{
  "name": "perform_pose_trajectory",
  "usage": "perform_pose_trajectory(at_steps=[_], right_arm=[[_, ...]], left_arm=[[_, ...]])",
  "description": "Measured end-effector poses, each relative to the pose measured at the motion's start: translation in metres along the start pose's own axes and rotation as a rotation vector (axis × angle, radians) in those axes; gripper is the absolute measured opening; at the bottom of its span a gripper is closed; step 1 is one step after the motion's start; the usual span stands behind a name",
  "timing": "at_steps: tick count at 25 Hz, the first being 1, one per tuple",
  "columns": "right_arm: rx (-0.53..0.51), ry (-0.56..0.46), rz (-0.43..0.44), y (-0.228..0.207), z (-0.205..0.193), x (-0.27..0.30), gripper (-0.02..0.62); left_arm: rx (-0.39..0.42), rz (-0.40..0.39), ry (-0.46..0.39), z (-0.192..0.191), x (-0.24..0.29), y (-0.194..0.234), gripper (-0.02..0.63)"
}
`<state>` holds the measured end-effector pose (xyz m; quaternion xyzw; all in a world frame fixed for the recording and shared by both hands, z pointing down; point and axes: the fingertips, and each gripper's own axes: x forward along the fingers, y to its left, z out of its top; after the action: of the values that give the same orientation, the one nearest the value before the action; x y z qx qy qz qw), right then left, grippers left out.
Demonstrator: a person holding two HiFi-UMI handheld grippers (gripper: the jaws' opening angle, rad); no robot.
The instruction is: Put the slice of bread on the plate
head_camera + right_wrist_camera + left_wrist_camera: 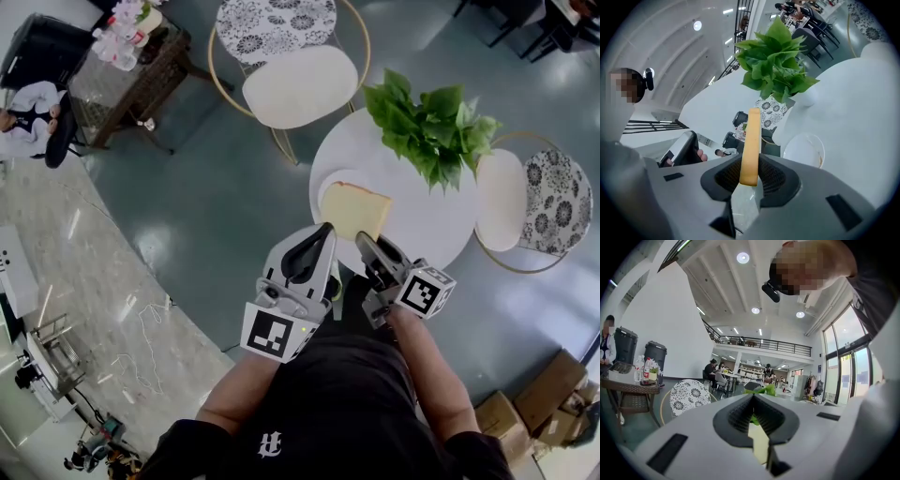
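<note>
Right tool (pixel 749 178) grips bread slice (pixel 752 140); only its view clearly shows the plate (pixel 806 147); left tool (pixel 753 416) seemingly narrow.

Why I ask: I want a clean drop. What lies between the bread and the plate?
Nothing. The right gripper view shows the bread, in the right tool, apart from the plate, with no object in the gap.
</note>
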<state>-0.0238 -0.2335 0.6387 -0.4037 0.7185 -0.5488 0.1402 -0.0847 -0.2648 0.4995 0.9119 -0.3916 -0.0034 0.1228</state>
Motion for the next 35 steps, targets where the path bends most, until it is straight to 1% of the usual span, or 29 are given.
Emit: perform_pose_trajectory(at_steps=[5,11,18,20,22,25,28,32,35], right_arm=[[0.003,0.020,-0.022,-0.027,-0.006,0.016,0.097],[0.041,0.021,-0.032,-0.057,-0.007,0.029,0.097],[0.129,-0.003,0.000,-0.072,-0.009,0.040,0.097],[0.151,-0.008,0.002,-0.077,-0.010,0.042,0.097],[0.162,-0.003,0.001,-0.084,-0.012,0.043,0.097],[0.182,0.004,0.001,-0.094,-0.015,0.045,0.097],[0.199,0.003,0.016,-0.093,-0.014,0.051,0.097],[0.210,0.004,0.001,-0.099,-0.015,0.053,0.097],[0.225,0.004,-0.005,-0.103,-0.015,0.056,0.097]], left_arm=[[-0.014,-0.001,0.019,-0.021,0.007,0.011,0.008],[-0.017,-0.001,0.027,-0.041,0.020,0.024,0.008],[-0.025,0.012,0.050,-0.061,0.031,0.038,0.008],[-0.017,0.017,0.046,-0.063,0.033,0.041,0.008],[-0.011,0.020,0.045,-0.065,0.034,0.042,0.008],[-0.027,0.020,0.065,-0.072,0.034,0.042,0.008],[-0.027,0.025,0.073,-0.077,0.033,0.044,0.008],[-0.024,0.034,0.065,-0.077,0.034,0.049,0.008],[-0.039,0.032,0.083,-0.080,0.035,0.049,0.008]])
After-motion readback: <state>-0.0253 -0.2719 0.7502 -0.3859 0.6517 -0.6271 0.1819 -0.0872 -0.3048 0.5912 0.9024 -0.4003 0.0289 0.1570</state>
